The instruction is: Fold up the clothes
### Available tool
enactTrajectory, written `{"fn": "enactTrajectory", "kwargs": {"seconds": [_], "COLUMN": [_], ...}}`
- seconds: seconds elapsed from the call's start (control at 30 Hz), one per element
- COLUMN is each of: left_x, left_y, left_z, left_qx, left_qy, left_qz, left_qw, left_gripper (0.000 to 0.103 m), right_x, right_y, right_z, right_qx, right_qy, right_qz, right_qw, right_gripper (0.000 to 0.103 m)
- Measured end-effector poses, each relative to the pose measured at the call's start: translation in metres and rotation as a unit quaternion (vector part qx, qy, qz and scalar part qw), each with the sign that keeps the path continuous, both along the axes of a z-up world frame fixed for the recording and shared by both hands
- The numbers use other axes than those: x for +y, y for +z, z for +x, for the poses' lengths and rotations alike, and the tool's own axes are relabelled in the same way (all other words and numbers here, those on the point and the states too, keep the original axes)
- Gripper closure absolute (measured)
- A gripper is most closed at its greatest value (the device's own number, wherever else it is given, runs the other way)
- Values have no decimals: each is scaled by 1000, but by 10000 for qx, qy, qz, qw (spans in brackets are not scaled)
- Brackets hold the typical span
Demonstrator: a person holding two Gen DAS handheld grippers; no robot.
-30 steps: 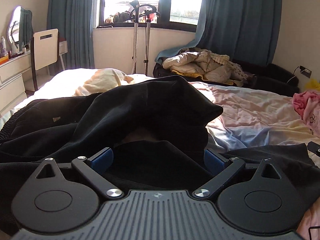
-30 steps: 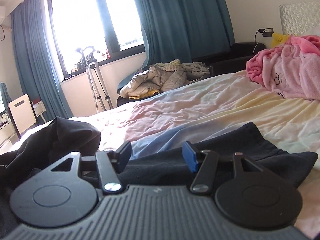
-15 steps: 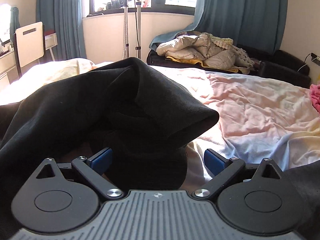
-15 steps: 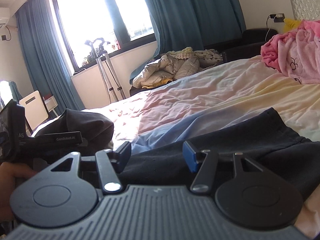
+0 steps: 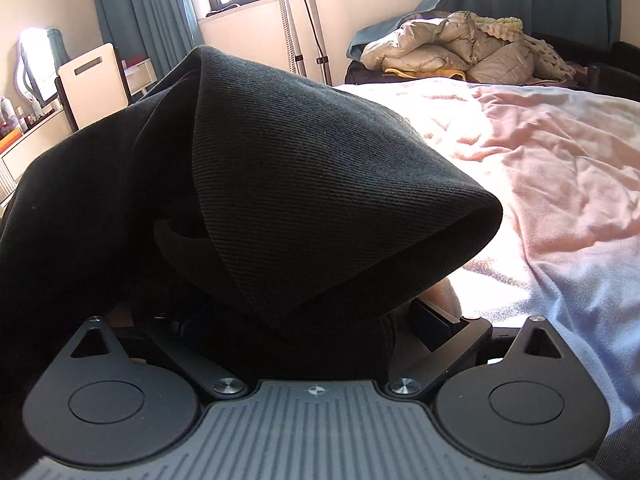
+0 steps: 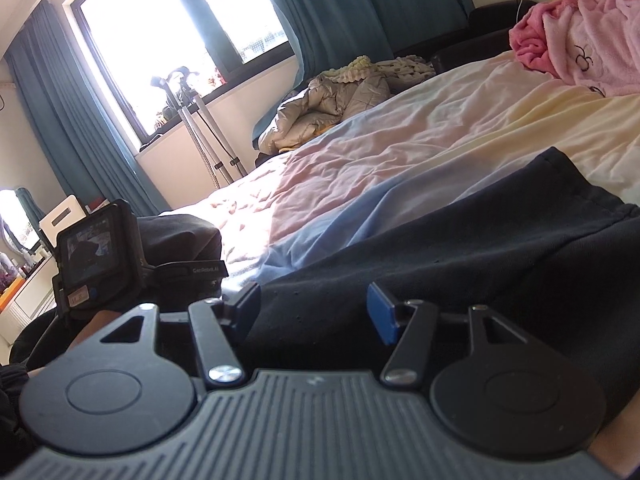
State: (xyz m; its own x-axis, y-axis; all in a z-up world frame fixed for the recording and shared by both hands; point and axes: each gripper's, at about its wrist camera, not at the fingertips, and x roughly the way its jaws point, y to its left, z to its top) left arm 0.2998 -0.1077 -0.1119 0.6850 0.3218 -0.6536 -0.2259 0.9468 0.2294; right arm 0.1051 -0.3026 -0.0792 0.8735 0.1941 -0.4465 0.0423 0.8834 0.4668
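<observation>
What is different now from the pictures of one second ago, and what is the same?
The left gripper has moved forward under the raised fold of the black garment, which now drapes over its open jaws and hides its left finger. The right gripper has tilted; the left one is now in its view. Its jaws are open as before, over the flat black cloth. The bed sheet is unchanged.

A black twill cotton garment (image 5: 280,184) is bulging in a rounded fold across the frame's centre and left. Its flat dark hem (image 6: 460,248) is lying across the lower right of the right wrist view.

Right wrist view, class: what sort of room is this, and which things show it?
Most likely a bedroom: a wide bed with rumpled sheets, curtained window, and a dressing mirror by a chair.
</observation>
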Motion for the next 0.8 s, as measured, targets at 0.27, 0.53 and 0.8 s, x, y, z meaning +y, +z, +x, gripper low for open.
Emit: {"fn": "enactTrajectory", "kwargs": {"seconds": [0.27, 0.53, 0.8], "left_x": [10, 63, 104], "left_y": [61, 130, 85], "left_z": [-25, -130, -174], "left_qx": [-525, -1303, -328], "left_qy": [-573, -1511, -1278], "left_qz": [-329, -2784, -2536], "left_qw": [9964, 9395, 9583], "left_gripper": [79, 67, 23], "right_x": [1, 8, 30], "right_y": [3, 3, -9], "right_z": [-3, -4, -3], "right_qx": [-102, -224, -115], "right_qy": [-86, 31, 655], "right_qz": [-144, -296, -386], "right_qw": [9998, 9993, 9970], "right_gripper": [43, 43, 43]}}
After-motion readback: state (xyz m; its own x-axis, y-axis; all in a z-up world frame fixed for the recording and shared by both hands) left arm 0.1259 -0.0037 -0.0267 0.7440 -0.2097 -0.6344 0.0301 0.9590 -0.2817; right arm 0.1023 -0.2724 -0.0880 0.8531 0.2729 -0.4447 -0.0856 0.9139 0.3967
